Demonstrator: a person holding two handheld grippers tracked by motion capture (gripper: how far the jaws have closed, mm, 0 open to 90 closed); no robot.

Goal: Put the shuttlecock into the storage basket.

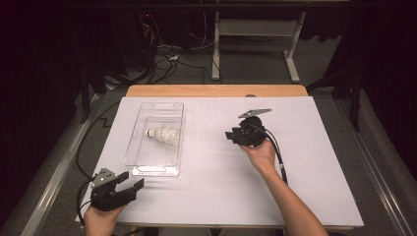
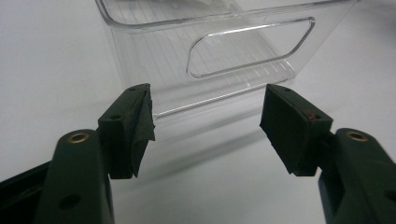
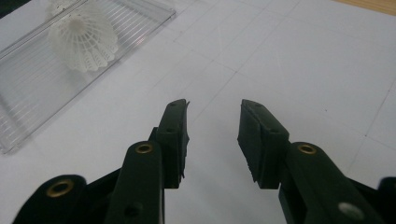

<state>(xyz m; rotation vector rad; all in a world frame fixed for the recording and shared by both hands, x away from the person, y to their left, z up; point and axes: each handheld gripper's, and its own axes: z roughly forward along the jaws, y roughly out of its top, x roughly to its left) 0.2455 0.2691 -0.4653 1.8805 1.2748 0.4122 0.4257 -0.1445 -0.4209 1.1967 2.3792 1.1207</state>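
Shuttlecock (image 1: 163,135) in tray (image 1: 142,160), left on table (image 1: 314,196); right hand-held gripper (image 1: 236,136) right of tray.

One clear tray (image 1: 139,142) stands on the table (image 1: 314,162). One white shuttlecock (image 1: 163,134) lies in it. Two grippers are in hand: the left gripper (image 1: 129,181) and the right gripper (image 1: 231,135). One white sheet (image 1: 221,182) covers the table.

Wooden table (image 1: 216,90) carries a white sheet (image 1: 221,187); on it, left of centre, lies a clear rectangular plastic tray (image 1: 140,162).
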